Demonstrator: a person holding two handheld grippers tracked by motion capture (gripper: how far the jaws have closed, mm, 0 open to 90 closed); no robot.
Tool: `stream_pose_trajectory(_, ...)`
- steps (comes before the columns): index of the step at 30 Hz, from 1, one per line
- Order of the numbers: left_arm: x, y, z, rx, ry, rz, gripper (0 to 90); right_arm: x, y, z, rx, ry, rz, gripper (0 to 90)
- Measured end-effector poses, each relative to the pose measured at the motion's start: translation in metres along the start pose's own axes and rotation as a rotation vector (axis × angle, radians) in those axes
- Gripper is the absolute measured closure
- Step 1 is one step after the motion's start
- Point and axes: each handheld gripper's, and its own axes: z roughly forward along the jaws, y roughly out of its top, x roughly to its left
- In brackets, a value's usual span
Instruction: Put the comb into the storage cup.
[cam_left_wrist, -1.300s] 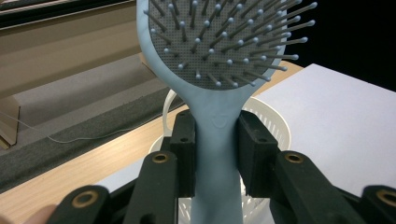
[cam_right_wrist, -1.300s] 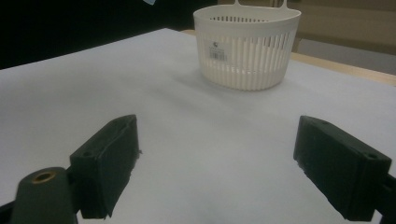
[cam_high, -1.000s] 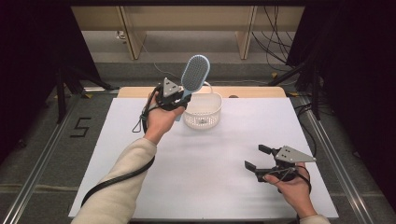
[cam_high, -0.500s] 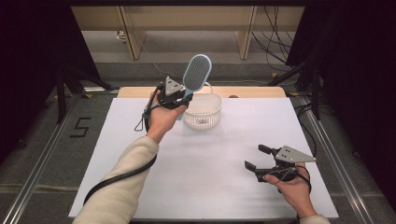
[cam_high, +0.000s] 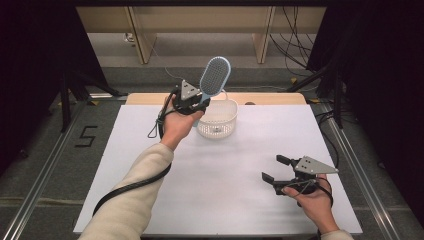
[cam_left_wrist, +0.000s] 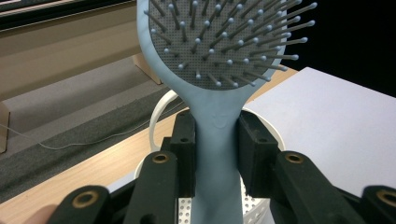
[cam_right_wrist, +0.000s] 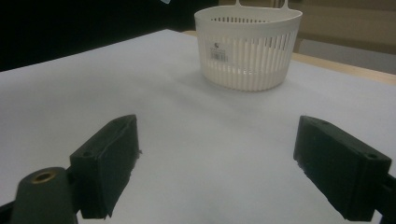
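A light blue hairbrush (cam_high: 215, 76) with a grey bristle pad stands nearly upright in the air over the left rim of a white slatted basket (cam_high: 217, 119). My left gripper (cam_high: 197, 102) is shut on its handle. In the left gripper view the handle (cam_left_wrist: 217, 140) runs up between the two black jaws, the bristled head above, the basket (cam_left_wrist: 159, 107) just behind and below. My right gripper (cam_high: 272, 169) rests open near the front right of the white table, with nothing between its jaws. Its own view looks across bare table to the basket (cam_right_wrist: 247, 46).
The white mat (cam_high: 220, 170) covers most of the table, with a wooden strip (cam_high: 270, 98) along the far edge. Metal rails (cam_high: 352, 160) flank both sides. Table legs and cables (cam_high: 292, 30) stand on the floor beyond. The left gripper's cable (cam_high: 125, 187) trails along the forearm.
The left gripper has carried the brush a little right and up, tilting it more upright over the basket's edge. The right gripper has stayed put.
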Motion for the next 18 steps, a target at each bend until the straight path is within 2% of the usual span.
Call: stream_pose_trajectory(18, 0.0012, 0.0070, 0.0064, -0.005, -0.007, 0.002, 69.9, 0.0000, 0.0001, -0.0002, -0.003, 0.000, 0.002, 15.2)
